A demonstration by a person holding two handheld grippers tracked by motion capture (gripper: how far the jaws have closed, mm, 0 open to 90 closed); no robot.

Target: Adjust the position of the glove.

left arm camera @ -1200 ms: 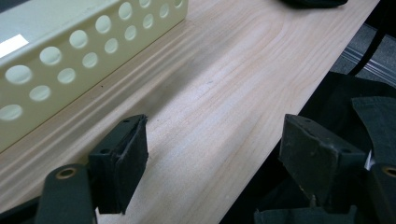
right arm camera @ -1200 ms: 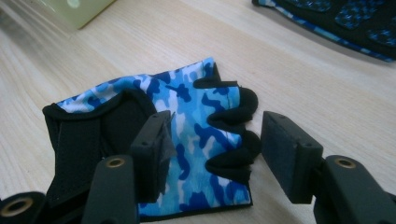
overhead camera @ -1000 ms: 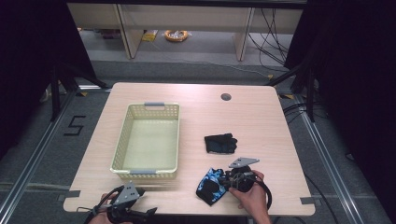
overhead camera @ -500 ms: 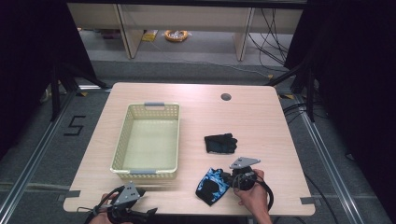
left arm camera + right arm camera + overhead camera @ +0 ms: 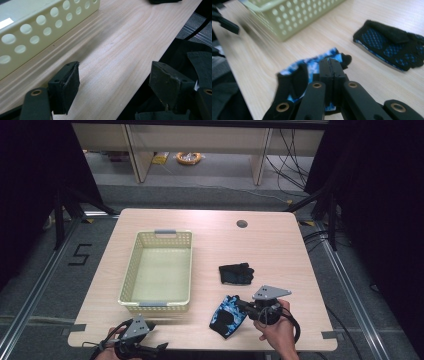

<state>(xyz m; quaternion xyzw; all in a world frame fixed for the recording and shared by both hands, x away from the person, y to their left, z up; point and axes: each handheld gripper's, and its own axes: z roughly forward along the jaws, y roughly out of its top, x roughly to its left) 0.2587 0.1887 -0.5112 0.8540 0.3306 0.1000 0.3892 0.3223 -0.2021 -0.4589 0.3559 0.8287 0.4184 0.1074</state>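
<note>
Right gripper view shows your right gripper [image 5: 331, 65] with its jaws pinched on the soft, floppy blue glove [image 5: 312, 66], low over the bench [image 5: 280, 245]. It looks light, so grab an edge. Your left gripper [image 5: 115, 82] has its jaws wide apart.

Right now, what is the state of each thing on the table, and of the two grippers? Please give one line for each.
Basket: upright on the table, nothing inside.
Blue patterned glove: at the table's near edge, pinched by the right gripper.
Black glove: lying flat on the table, untouched.
Right gripper: jaws shut on the blue patterned glove.
Left gripper: jaws open, holding nothing, at the table's near edge beside the basket.
</note>
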